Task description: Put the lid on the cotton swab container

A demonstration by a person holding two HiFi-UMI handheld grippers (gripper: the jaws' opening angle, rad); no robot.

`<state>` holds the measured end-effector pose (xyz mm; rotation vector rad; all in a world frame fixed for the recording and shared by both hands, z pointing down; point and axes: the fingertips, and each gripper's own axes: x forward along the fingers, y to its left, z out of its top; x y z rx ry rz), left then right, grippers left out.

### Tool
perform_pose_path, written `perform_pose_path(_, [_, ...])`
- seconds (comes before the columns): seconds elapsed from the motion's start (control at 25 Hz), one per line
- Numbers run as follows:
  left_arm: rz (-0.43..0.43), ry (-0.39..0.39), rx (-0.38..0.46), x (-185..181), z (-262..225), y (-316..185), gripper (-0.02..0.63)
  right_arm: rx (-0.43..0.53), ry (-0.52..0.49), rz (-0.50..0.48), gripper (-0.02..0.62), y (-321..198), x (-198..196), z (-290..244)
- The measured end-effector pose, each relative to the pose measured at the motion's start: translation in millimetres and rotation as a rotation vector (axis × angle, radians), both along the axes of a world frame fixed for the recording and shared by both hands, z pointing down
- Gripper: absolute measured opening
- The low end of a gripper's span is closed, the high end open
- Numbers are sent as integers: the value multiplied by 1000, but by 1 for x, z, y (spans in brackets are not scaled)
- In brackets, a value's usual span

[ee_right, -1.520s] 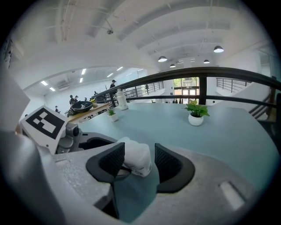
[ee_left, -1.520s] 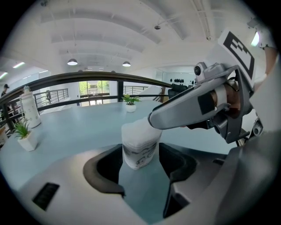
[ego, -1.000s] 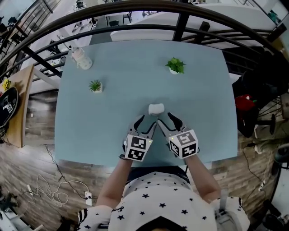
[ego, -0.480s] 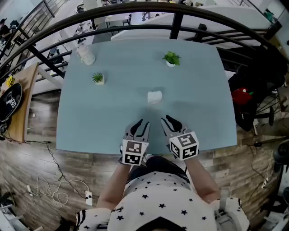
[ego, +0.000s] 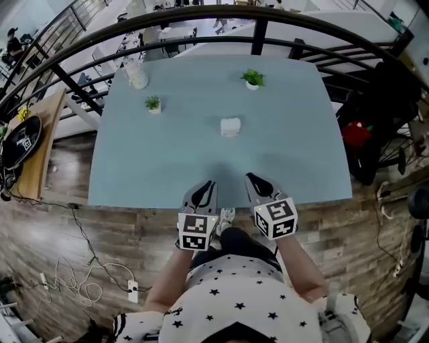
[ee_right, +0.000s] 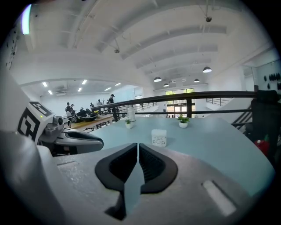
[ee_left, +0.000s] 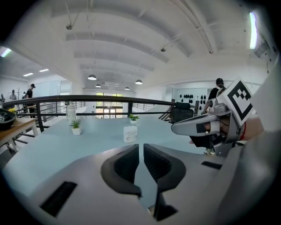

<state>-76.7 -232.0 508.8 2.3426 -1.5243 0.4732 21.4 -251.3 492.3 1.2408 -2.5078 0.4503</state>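
Head view leaves me unsure about the cotton swab container [ego: 230, 126]. It is a small white box standing upright near the middle of the table [ego: 295, 141], too small for me to tell whether its lid sits fully down. The print on its front is unreadable in both gripper views. A pale bottle-like thing [ego: 137, 75] at the far left corner is blurred.

My left gripper [ego: 206, 189] and right gripper [ego: 253, 181] hang over the near edge, well apart from the container. Their jaws have just been closing and stand almost together with nothing between them.

The tabletop is light blue, with a potted plant [ego: 153, 104] to the container's left and another potted plant [ego: 253, 79] beyond it. A black railing [ego: 201, 17] curves behind the table, and a wooden floor [ego: 53, 221] lies below. A white arched ceiling [ee_left: 131, 39] with hanging lamps spans the hall.
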Motion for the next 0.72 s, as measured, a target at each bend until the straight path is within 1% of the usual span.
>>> perform_pose_path(0.24, [-12, 5, 21, -5, -7, 49, 28, 41, -2, -11, 8, 47, -1, -8])
perform_pose_path(0.56, [-19, 4, 58, -3, -21, 119, 26, 67, -7, -25, 8, 117, 0, -16])
perform_pose_path(0.72, [-28, 23, 68, -4, -30, 147, 21, 79, -9, -32, 8, 147, 1, -22])
